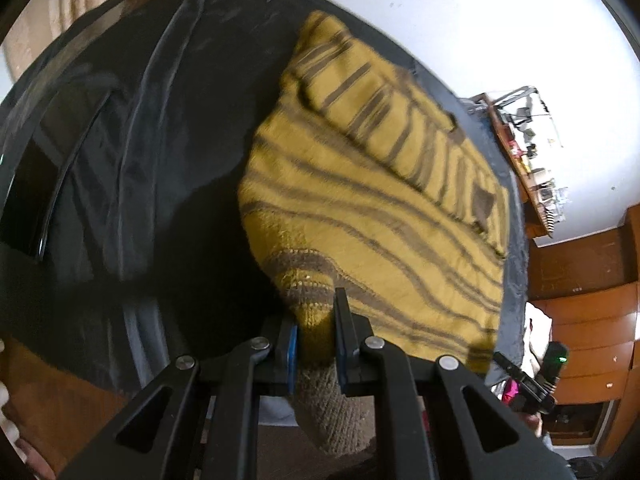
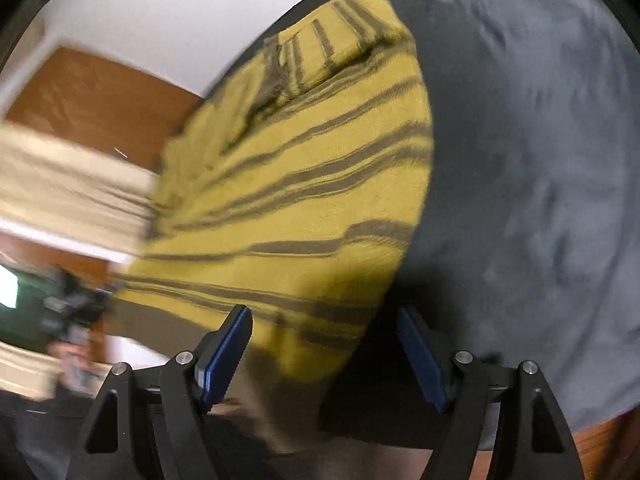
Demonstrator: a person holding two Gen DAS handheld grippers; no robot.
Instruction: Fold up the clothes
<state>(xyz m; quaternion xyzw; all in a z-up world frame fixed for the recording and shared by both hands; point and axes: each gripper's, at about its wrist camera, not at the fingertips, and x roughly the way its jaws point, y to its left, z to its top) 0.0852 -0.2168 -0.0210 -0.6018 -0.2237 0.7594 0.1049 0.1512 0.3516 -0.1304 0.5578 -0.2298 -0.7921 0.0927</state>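
A mustard-yellow knit sweater (image 1: 360, 208) with brown stripes lies on a dark cloth-covered surface (image 1: 132, 152), one sleeve folded across its upper part. My left gripper (image 1: 316, 332) is shut on the sweater's brown ribbed hem corner, which bunches between the jaws and hangs below them. In the right wrist view the same sweater (image 2: 304, 184) spreads ahead on the grey cloth (image 2: 520, 160). My right gripper (image 2: 324, 344) is open, its blue-padded jaws wide apart around the sweater's near corner without gripping it.
The cloth-covered surface ends near the sweater's far side, with a white wall (image 1: 480, 20) behind. Wooden cabinets (image 1: 592, 320) and a cluttered shelf (image 1: 532, 152) stand at the right. A striped beige fabric (image 2: 68, 188) and wooden furniture (image 2: 100, 96) show at the left of the right wrist view.
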